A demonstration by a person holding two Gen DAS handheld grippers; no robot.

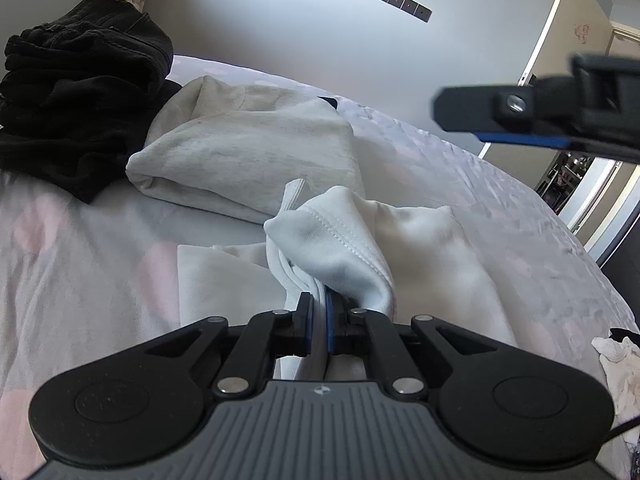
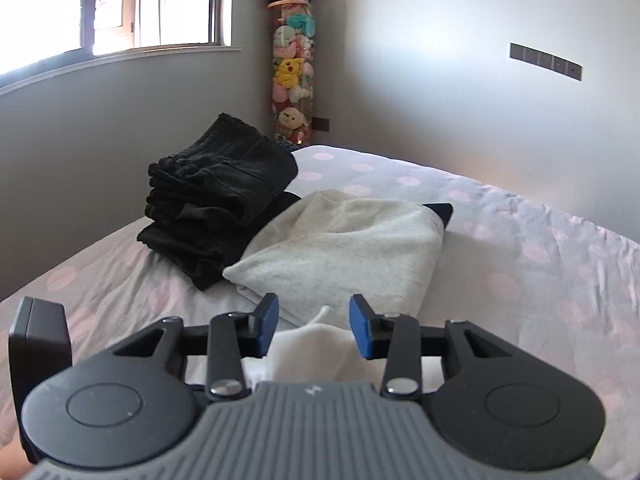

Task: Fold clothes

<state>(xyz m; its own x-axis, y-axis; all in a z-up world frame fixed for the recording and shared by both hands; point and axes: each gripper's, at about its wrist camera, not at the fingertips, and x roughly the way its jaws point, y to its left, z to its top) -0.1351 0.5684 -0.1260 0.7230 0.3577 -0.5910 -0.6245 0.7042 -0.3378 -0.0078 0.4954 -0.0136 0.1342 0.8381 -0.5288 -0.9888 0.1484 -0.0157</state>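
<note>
A white garment (image 1: 360, 240) lies bunched on the bed, its stitched hem lifted. My left gripper (image 1: 319, 320) is shut on several folds of that white cloth, pinched between its blue pads. My right gripper (image 2: 313, 326) stands open, its blue pads apart, with the white garment (image 2: 308, 344) showing below and behind the gap, not pressed by either pad. In the left wrist view the right gripper (image 1: 520, 114) hangs blurred at the upper right, above the bed. Behind lie a folded light grey garment (image 1: 248, 148) (image 2: 344, 256) and a stack of black clothes (image 1: 80, 92) (image 2: 216, 208).
The bed has a pale sheet with pink dots (image 2: 540, 248). A tall clear tube of plush toys (image 2: 292, 68) stands in the corner under a panda. A window (image 2: 120, 4) is at the left. A small white and black cloth (image 1: 620, 364) lies at the bed's right edge.
</note>
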